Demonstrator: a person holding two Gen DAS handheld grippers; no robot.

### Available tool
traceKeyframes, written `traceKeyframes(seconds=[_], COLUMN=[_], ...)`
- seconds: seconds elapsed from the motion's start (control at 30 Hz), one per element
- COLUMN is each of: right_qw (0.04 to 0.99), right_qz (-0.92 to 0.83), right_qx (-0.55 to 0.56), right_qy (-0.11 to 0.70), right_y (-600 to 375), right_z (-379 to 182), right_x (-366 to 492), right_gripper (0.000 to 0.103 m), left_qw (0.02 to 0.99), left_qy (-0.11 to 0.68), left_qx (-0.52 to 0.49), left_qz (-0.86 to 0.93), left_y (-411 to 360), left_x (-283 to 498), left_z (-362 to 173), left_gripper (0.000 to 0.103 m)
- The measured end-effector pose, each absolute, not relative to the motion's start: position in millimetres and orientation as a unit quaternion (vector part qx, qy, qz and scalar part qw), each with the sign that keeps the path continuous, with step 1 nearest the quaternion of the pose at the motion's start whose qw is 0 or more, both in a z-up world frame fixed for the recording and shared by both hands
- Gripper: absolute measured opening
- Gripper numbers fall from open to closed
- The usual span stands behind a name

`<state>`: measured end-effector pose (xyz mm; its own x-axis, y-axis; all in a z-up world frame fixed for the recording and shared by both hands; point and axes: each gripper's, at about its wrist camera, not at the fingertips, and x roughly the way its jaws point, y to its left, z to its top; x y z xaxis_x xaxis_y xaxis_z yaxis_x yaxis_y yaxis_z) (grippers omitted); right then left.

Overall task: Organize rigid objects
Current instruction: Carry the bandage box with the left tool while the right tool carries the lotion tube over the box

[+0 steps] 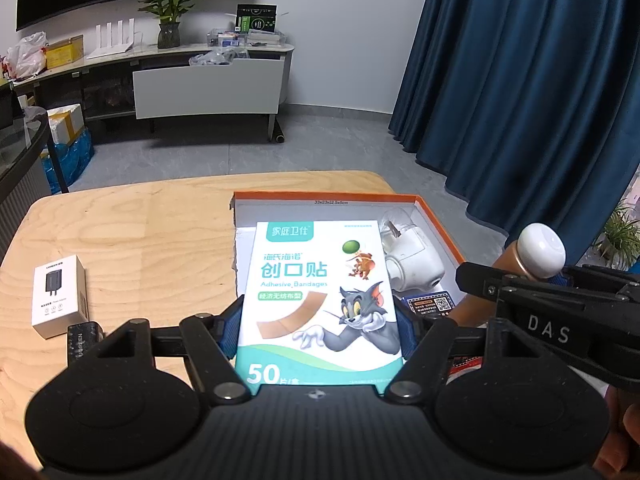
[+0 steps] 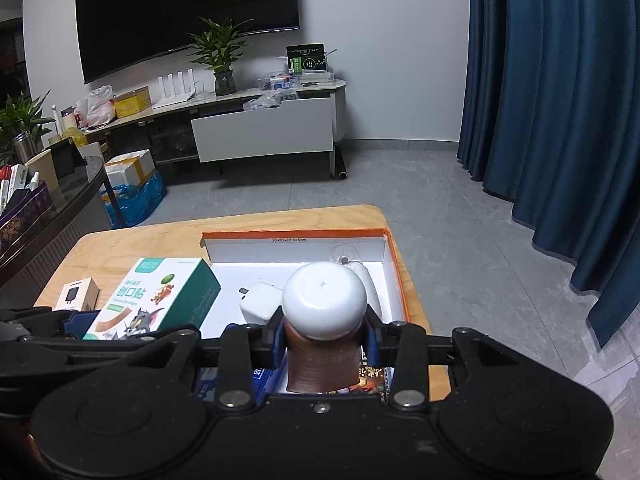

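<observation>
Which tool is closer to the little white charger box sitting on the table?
Left. The left tool, holding the bandage box, has the charger box just off its left side. The right tool, gripping the brown bottle, is over the orange tray, farther away.

The bandage box was white and teal with cartoon figures; the bottle brown, white-capped; the tray orange-rimmed, white inside; the charger box white.
</observation>
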<state>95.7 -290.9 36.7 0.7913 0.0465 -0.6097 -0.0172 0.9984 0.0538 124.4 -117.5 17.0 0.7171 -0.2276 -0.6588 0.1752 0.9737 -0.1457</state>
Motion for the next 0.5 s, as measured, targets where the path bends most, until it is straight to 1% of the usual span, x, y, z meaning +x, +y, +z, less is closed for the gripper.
traceKeyframes(seconds=[0.5], right_qw=[0.947], right_qz=[0.022], right_qx=[0.017], right_qy=[0.32], right_y=[-286.1], right_z=[39.2], right_x=[91.3], right_gripper=[0.045], left_qw=[0.926], left_qy=[0.361], left_qx=[-0.039], left_qz=[-0.105], left_y=[-115.4], left_x=[123.9], left_z=[17.8], left_gripper=[0.072])
